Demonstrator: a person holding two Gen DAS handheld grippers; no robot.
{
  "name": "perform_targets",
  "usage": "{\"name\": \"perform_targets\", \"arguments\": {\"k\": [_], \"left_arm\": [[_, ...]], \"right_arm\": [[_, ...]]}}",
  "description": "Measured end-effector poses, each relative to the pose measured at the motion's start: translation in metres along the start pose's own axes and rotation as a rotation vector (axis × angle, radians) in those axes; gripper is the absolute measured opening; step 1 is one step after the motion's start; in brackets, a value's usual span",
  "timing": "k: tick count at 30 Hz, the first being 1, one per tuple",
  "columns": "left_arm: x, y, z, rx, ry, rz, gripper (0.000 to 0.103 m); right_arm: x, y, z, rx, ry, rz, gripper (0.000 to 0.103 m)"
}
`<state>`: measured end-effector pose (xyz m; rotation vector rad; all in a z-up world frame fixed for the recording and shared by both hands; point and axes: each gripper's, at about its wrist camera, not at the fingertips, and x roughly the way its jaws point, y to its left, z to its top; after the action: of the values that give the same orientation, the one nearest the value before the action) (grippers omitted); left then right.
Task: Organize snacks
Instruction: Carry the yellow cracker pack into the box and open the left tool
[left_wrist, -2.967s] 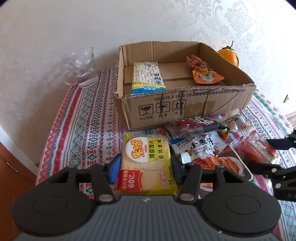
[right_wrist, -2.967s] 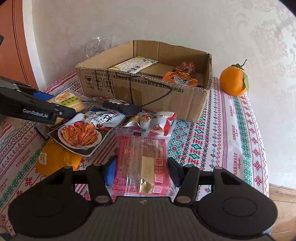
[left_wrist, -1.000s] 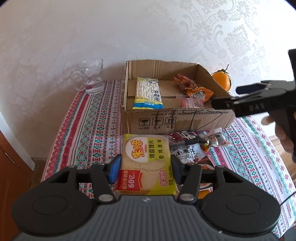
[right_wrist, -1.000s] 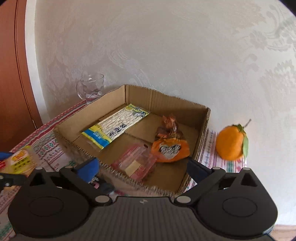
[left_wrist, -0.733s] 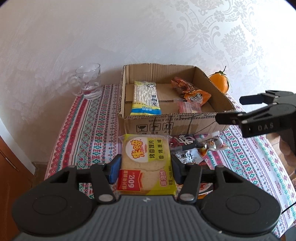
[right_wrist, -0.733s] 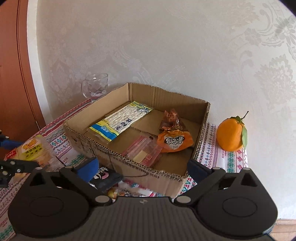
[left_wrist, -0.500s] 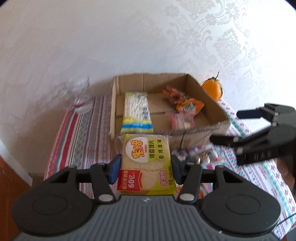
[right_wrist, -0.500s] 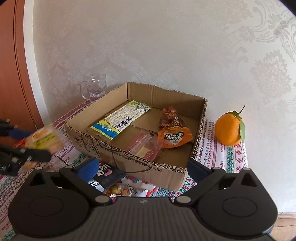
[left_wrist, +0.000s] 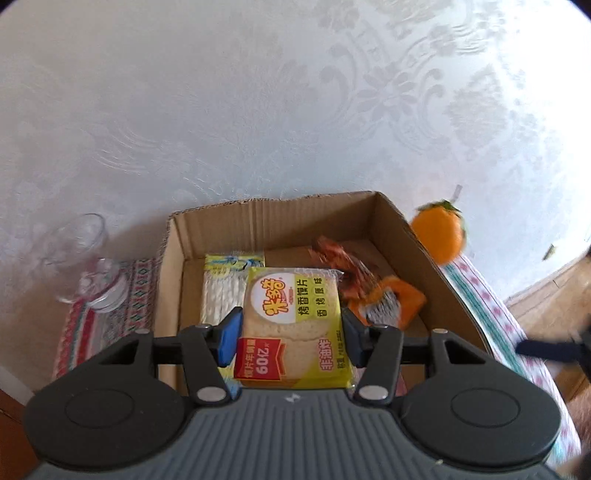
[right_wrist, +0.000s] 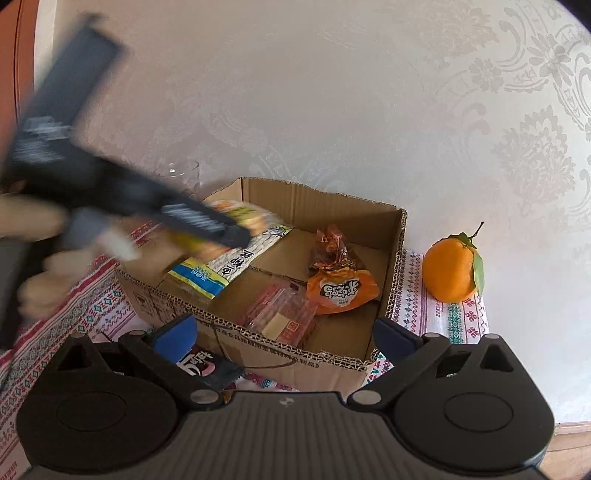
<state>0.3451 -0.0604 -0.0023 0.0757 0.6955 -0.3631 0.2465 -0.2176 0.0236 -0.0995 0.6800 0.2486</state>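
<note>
Two grippers in play. Left gripper (left_wrist: 291, 338) is clamped on a yellow toasted-bun-slice pack (left_wrist: 293, 326), blue pads pressing both side edges, held above the open cardboard box (left_wrist: 402, 236); from the right wrist cam the same gripper and pack show as a blur over the box's left-rear part. Right gripper (right_wrist: 284, 338) has fingers wide apart w/ nothing between them, hovering just in front of the box's near wall.

Inside the box: a long white-stick snack pack w/ blue-yellow end (right_wrist: 229, 264) along the left side, a clear red-printed sachet (right_wrist: 282, 317) near the front wall, an orange pouch (right_wrist: 341, 290) toward the right, and a brown-red crinkled wrapper (right_wrist: 330, 245) behind it, touching it.

Outside: a dark snack pack (right_wrist: 205, 367) on the patterned tablecloth (right_wrist: 447, 314) in front of the box, partly hidden by the right gripper. An orange w/ leaf (right_wrist: 450, 269) stands just right of the box, by the wall. Glass mug (left_wrist: 83, 262) sits left-rear of the box.
</note>
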Motion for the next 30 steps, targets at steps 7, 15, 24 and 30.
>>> {"name": "perform_targets", "arguments": {"k": [7,15,24,30], "left_arm": [[0.051,-0.003,0.026,0.016,-0.003,0.045,0.064],[0.029,0.003,0.017,0.014,-0.025,0.072,0.085],[-0.022,0.006,-0.005,0.055,-0.090,0.110,0.089],[-0.055,0.011,-0.044,0.066,-0.110,0.150,0.091]], "right_arm": [[0.000,-0.002,0.001,0.010,0.001,-0.007,0.103],[-0.005,0.001,-0.003,0.034,0.012,-0.004,0.103],[-0.016,0.013,-0.013,0.050,0.026,-0.012,0.103],[-0.021,0.025,-0.026,0.062,0.052,-0.017,0.103]]}}
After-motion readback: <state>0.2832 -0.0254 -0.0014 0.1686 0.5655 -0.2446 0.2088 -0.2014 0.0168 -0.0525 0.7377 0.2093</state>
